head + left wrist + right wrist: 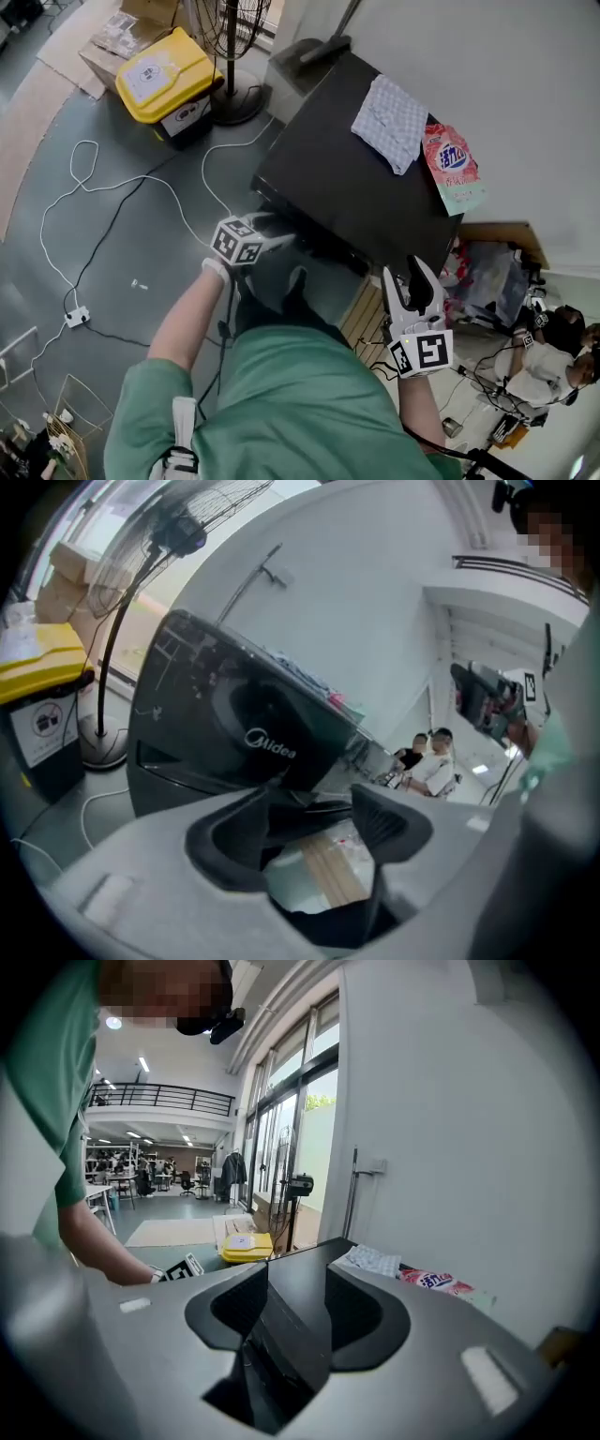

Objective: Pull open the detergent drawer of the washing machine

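Black front-load washing machine [347, 178] stands against the white wall, right of a yellow bin [169, 80] and a standing fan [234, 37]. "Midea" logo [270, 744] in white on the dark door, seen in the left gripper view. Front is dark and glossy, and the top strip carries faint light markings. The detergent drawer can't be told apart from the rest of that strip, and nothing sticks out of the front edge in the head view. The machine's flat top holds a checked cloth [389, 122] and a pink pouch [453, 169] with a blue oval and white characters, too small to read. The bin has a white sheet on its lid and a pictogram sticker [42, 722] on its front, print unreadable. Left gripper [281, 234] is just beside the machine's front top corner, aimed at the front; its fingers [248, 808] stand wide apart with nothing between them. Right gripper [405, 277] is at the machine's near right side, aimed over the top; its fingers [242, 1302] are also apart and empty. White cable [112, 187] loops over the grey floor.
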The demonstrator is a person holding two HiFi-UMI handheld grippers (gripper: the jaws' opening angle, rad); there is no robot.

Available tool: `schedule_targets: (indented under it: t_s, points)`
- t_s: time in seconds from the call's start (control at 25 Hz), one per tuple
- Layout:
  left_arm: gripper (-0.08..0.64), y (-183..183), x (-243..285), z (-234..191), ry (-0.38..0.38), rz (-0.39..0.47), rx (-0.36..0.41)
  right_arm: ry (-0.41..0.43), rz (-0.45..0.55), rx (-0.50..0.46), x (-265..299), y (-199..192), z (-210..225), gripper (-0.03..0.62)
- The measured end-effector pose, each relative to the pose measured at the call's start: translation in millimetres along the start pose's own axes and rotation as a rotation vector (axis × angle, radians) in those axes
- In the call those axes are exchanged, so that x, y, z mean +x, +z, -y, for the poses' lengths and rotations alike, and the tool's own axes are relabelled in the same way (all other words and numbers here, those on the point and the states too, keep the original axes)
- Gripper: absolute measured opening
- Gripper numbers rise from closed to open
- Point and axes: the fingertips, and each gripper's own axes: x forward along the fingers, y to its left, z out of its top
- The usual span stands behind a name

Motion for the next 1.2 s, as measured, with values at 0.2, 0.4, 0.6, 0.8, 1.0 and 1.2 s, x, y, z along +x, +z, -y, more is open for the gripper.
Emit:
schedule_targets:
  t_s: [0.2, 0.4, 0.6, 0.8, 1.0, 1.2]
  points:
    - [0.287, -5, 17, -14, -0.074, -0.015, -0.082, -0.048, -0.040, 0.015, -6, -10, -8, 0.189]
    - [0.291, 1, 28, -21, -0.110, -0.028, -0.091, -0.079, -0.053, 0.037, -8, -15, -10, 0.189]
    - [0.302, 3, 37, -22, -0.161, -0.017, -0.149, -0.097, -0.062, 0.057, -12, -21, -11, 0.189]
    - [0.311, 7, 46, -19, -0.218, 0.002, -0.184, -0.105, -0.074, 0.078, -18, -31, -9, 0.189]
    - [0.311, 9, 50, -17, -0.241, 0.011, -0.205, -0.104, -0.082, 0.093, -25, -41, -7, 0.189]
    - [0.319, 13, 52, -17, -0.222, 0.048, -0.252, -0.074, -0.081, 0.099, -24, -45, -11, 0.189]
